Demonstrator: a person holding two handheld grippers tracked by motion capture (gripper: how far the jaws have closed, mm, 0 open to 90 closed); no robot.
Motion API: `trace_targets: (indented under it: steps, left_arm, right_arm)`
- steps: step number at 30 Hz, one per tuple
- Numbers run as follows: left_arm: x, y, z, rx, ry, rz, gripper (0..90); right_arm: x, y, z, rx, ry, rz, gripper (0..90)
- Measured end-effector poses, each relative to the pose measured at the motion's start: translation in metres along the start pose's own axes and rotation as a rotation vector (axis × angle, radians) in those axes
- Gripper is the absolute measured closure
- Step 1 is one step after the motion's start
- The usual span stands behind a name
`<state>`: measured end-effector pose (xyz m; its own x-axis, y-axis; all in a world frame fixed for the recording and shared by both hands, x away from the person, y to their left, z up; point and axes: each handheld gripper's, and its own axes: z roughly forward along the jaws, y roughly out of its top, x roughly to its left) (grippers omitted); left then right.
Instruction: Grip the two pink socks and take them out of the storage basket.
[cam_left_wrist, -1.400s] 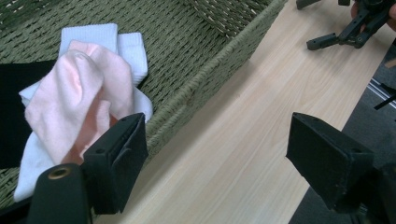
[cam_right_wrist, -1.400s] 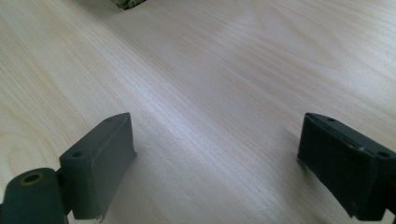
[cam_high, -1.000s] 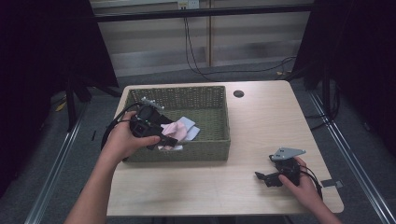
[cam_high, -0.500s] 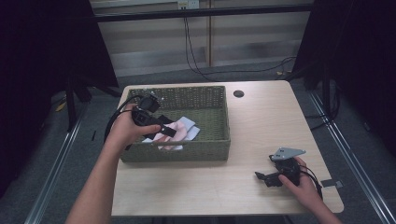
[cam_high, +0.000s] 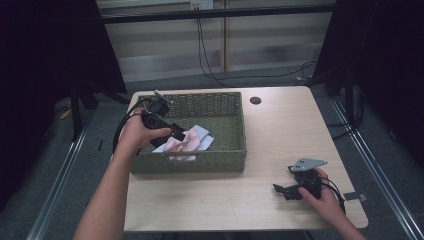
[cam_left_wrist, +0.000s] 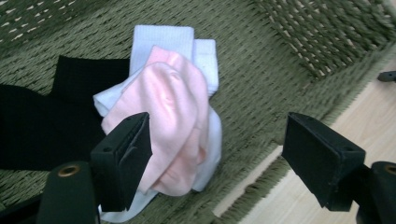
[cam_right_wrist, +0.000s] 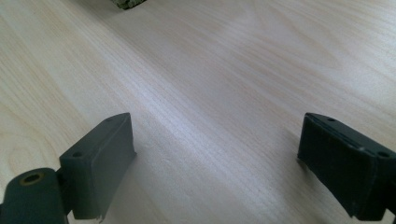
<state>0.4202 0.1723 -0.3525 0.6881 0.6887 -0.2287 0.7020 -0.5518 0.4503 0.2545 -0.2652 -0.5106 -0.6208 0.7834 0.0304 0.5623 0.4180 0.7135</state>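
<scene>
Nearest the person, the right tongs (cam_high: 291, 191) are resting low on the bare wooden desk (cam_high: 280, 130) at its near right corner, held in the right hand (cam_high: 327, 200). In the right gripper view their 2 black jaws are standing wide apart with nothing between them, pale wood grain showing in the gap.

Farther in, on the left side of the desk, the green woven basket (cam_high: 220, 162) is sitting with its near wall facing the person. The left hand (cam_high: 135, 135) is holding the left tongs (cam_high: 175, 134) over the basket's left part. In the left gripper view these jaws are gaping open, empty, above a pink sock (cam_left_wrist: 173, 116) that is lying on white socks (cam_left_wrist: 161, 39). A black cloth (cam_left_wrist: 42, 123) is lying beside them on the basket floor.
</scene>
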Motion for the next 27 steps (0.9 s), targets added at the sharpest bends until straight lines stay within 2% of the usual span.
trace_targets:
  steps: [1, 4, 11, 19, 23, 25, 27]
  left_arm:
    - [0.002, 0.000, 0.000, 0.007, 0.001, 0.006, 23.5]
    - [0.006, 0.000, 0.004, 0.008, 0.014, -0.013, 23.5]
    - [0.013, 0.001, 0.008, 0.020, 0.038, -0.027, 24.3]
    - [0.024, 0.003, 0.017, 0.041, 0.079, -0.066, 26.5]
    - [0.030, 0.002, 0.023, 0.062, 0.085, -0.080, 28.0]
    - [0.033, 0.001, 0.027, 0.054, 0.073, -0.110, 28.6]
    - [0.033, 0.001, 0.030, 0.051, 0.069, -0.118, 29.6]
  right_arm:
    - [0.000, 0.000, 0.000, 0.000, 0.000, 0.000, 10.0]
    - [0.000, 0.000, 0.000, 0.000, 0.000, 0.000, 10.0]
    - [0.000, 0.000, 0.000, -0.002, 0.000, -0.001, 10.0]
    - [0.000, 0.000, 0.000, -0.002, 0.000, -0.003, 10.0]
    - [0.000, 0.000, 0.000, -0.002, -0.001, -0.003, 10.0]
    - [0.000, 0.000, 0.000, -0.002, 0.000, -0.003, 9.9]
    - [0.000, 0.000, 0.000, -0.002, 0.000, -0.004, 10.0]
